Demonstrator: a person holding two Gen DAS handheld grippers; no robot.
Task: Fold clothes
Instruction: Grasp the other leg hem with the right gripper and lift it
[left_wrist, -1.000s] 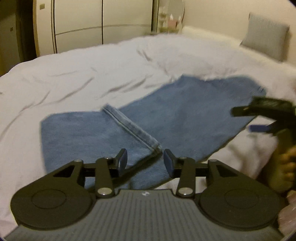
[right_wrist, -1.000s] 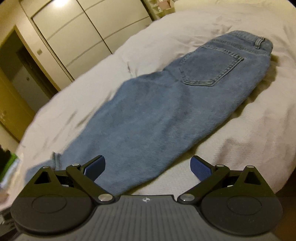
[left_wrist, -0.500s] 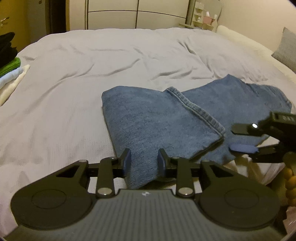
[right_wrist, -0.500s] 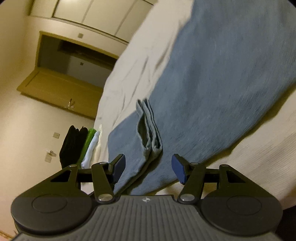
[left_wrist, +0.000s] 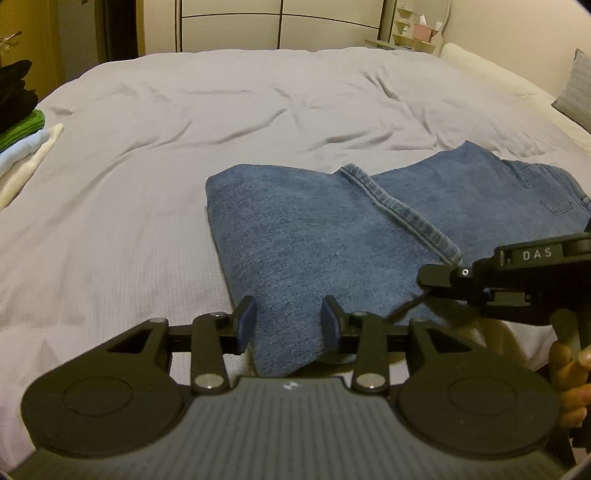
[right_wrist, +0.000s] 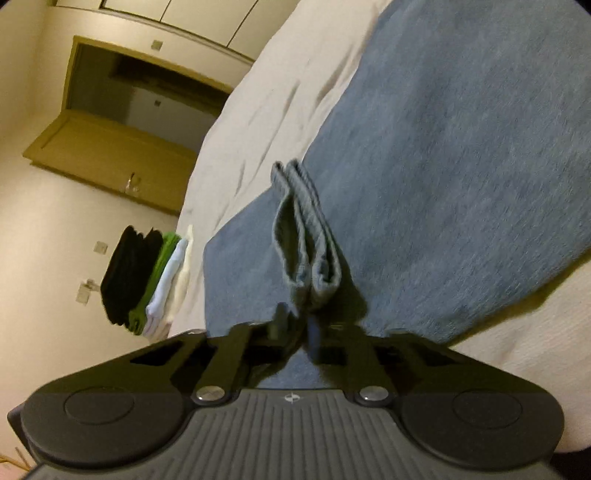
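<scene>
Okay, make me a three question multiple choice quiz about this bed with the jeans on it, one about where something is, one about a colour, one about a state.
1. Where is the stack of folded clothes in the left wrist view?
A. At the bed's left edge
B. On the jeans
C. On the grey pillow

2. What colour is the top garment of that stack?
A. Red
B. Black
C. Yellow

3. How do the blue denim jeans lie?
A. Spread flat at full length
B. Leg ends folded back over them
C. Rolled into a tube

Answers:
1 A, it sits at the picture's far left on the pale grey bedcover.
2 B, black lies above green.
3 B, the hems lie on top of the legs.
</scene>
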